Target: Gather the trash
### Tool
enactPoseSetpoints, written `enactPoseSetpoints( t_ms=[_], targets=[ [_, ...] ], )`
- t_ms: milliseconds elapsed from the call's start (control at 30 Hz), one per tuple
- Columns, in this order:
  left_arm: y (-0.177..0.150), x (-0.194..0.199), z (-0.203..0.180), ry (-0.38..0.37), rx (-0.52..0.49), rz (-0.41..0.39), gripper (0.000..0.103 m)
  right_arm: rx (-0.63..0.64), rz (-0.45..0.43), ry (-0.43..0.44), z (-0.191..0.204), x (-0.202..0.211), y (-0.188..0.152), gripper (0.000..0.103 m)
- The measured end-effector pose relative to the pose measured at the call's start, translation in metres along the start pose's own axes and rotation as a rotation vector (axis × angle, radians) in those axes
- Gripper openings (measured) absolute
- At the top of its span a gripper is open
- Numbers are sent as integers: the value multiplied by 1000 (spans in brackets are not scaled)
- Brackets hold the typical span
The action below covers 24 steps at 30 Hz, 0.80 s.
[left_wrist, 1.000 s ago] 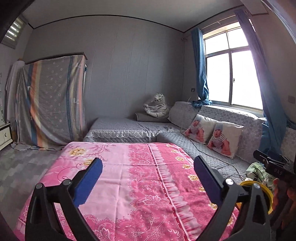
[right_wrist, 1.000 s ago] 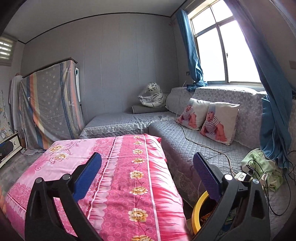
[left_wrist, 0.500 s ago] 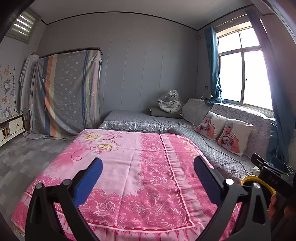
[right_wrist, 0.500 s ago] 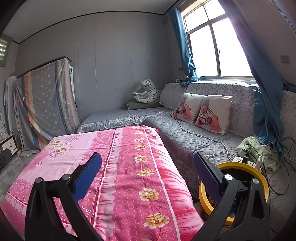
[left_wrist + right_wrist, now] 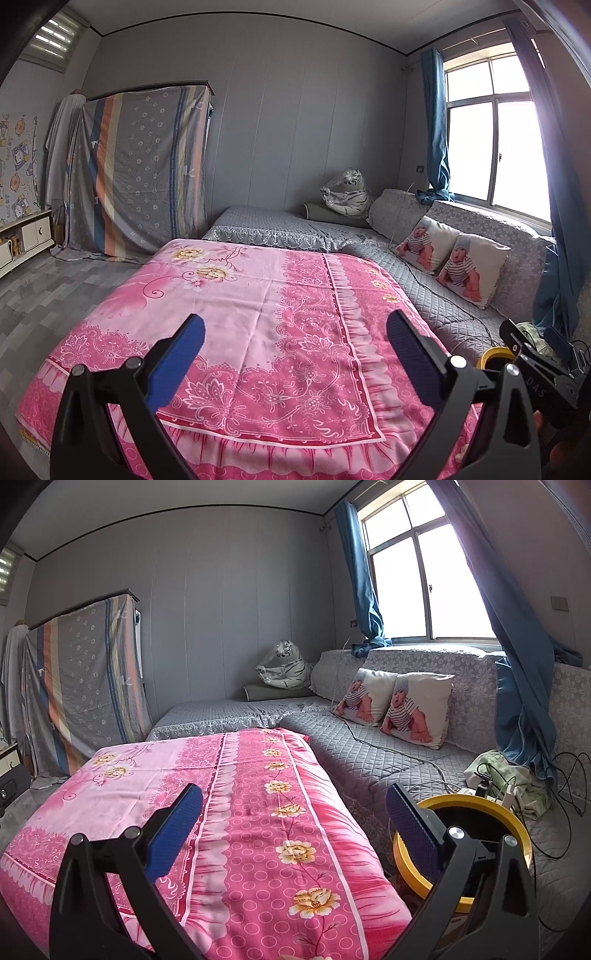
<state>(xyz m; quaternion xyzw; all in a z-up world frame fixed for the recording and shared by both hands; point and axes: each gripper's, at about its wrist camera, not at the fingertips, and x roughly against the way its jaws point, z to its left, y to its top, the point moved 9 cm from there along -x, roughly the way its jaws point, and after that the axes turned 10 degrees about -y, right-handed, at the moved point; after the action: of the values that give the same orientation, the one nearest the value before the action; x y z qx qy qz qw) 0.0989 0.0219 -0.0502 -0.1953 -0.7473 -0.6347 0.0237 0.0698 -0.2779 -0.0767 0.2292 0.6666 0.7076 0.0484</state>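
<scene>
Both grippers hover above the near edge of a table draped in a pink floral cloth point(image 5: 258, 314), the left gripper point(image 5: 295, 350) and the right gripper point(image 5: 293, 825) each with jaws spread wide and holding nothing. No trash shows on the cloth; the yellow-rimmed bin point(image 5: 465, 805) stands off the table's right edge, between it and the grey sofa point(image 5: 369, 753). The likely risks: a sweeping pad could snag the loose cloth and drag it, or the right gripper could knock the bin close beside it, or catch the cables point(image 5: 565, 775) trailing on the sofa.
</scene>
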Motion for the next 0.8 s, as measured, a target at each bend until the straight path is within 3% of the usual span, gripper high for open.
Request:
enactPoseSetpoints(
  t_ms=[800],
  targets=[
    [1, -5, 1, -19, 12, 9, 95, 0, 37, -3, 1, -12, -8, 95]
  ],
)
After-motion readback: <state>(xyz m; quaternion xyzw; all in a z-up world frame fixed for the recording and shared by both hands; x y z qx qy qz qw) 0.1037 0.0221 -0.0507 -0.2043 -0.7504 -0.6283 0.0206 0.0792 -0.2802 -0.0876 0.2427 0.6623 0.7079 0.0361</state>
